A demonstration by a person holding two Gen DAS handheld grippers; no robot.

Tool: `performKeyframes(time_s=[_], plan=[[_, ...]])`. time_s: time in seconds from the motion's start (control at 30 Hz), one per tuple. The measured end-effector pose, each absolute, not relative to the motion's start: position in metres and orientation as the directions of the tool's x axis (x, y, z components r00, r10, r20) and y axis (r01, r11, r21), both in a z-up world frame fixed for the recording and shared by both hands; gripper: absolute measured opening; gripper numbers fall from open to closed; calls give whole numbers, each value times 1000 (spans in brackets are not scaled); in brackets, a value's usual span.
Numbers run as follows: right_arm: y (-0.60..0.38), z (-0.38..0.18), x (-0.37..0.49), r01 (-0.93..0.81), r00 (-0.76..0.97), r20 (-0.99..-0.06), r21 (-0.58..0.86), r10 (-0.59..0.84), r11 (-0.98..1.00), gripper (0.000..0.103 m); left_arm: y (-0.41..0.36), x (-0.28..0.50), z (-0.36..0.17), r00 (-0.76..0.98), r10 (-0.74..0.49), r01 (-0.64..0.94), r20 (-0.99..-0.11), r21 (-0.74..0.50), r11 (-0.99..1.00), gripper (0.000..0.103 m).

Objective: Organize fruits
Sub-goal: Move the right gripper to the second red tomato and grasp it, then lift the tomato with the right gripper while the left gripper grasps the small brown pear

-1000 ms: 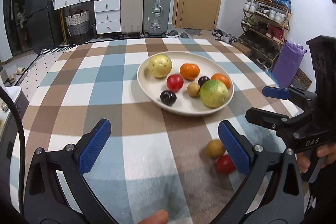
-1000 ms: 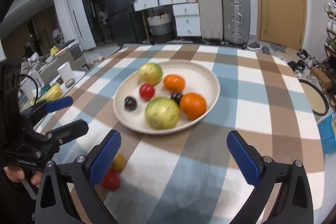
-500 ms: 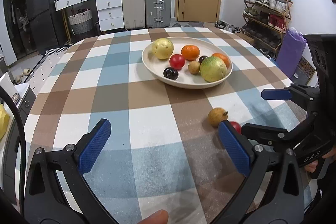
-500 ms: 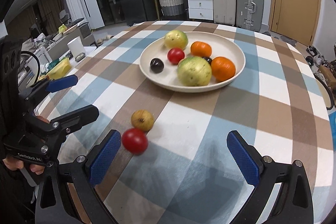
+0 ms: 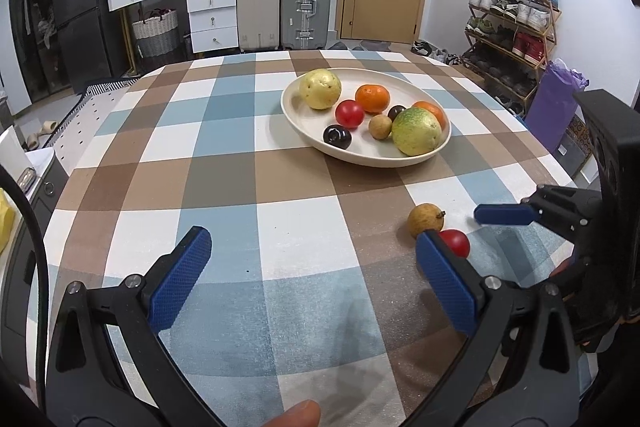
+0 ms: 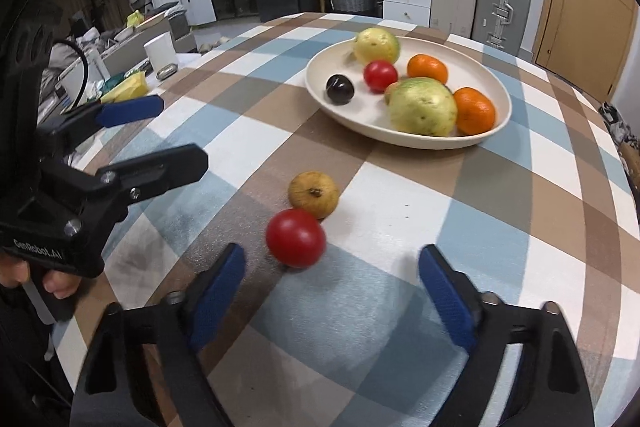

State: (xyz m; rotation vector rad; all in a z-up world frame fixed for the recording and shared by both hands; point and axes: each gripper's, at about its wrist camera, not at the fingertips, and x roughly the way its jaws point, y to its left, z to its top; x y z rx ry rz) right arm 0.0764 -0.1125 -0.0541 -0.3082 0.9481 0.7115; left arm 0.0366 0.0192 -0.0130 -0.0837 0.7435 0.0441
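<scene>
The red tomato (image 6: 295,237) lies on the checked surface (image 6: 400,227), just ahead of the right tongs (image 6: 332,283), at eleven o'clock between their closing, empty blades. A brown fruit (image 6: 314,194) touches it at one o'clock. The left tongs (image 5: 310,277) gape, holding nothing.

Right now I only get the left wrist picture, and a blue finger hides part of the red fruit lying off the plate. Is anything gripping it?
Observer: No. The right wrist view shows the whole red fruit lying free on the tablecloth.
Operator: How near is the other hand-held gripper?
Observer: The right hand-held gripper has the fruit at its mouth. Its jaws are closing, and neither pad touches the fruit.
Operator: Anything beyond the table's edge?
Observer: A white cup stands on a side counter.
</scene>
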Motion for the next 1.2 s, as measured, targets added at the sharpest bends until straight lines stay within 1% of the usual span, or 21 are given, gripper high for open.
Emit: performKeyframes(time_s=[0.07,0.1,0.13,0.2,0.33,0.37,0.43,0.5,0.6,0.9,1.2], plan=[[-111,-55,76,-675,383,-824,59,417,735,74,20,37,-13,735,8,-71,-678,-64,995,102],[-110,-55,75,-679,383,-824,56,418,732,70,20,38,-14,735,7,-70,-678,-66,995,102],[-110,-55,74,-682,384,-822,54,421,729,69,19,39,-14,734,6,-69,-679,-65,995,102],[-109,-54,73,-686,381,-819,60,429,725,60,18,40,-16,731,10,-68,-682,-59,996,102],[-108,-54,72,-694,373,-813,74,446,716,50,15,42,-17,727,12,-64,-687,-51,997,102],[-108,-53,72,-697,369,-811,81,453,713,46,14,42,-18,727,12,-63,-687,-50,997,102],[-108,-53,71,-705,357,-808,97,470,703,42,13,42,-18,727,9,-58,-687,-48,997,102],[-107,-53,69,-714,352,-802,103,482,692,34,11,42,-19,726,10,-55,-688,-44,998,102],[-106,-53,67,-724,346,-800,105,491,681,32,9,44,-21,721,11,-54,-693,-41,998,102],[-117,-41,66,-720,372,-777,103,507,686,32,3,47,-24,710,-17,-36,-704,-60,998,102],[-152,-30,88,-642,438,-754,119,489,758,32,-11,61,-33,680,-15,-29,-733,-48,998,102]])
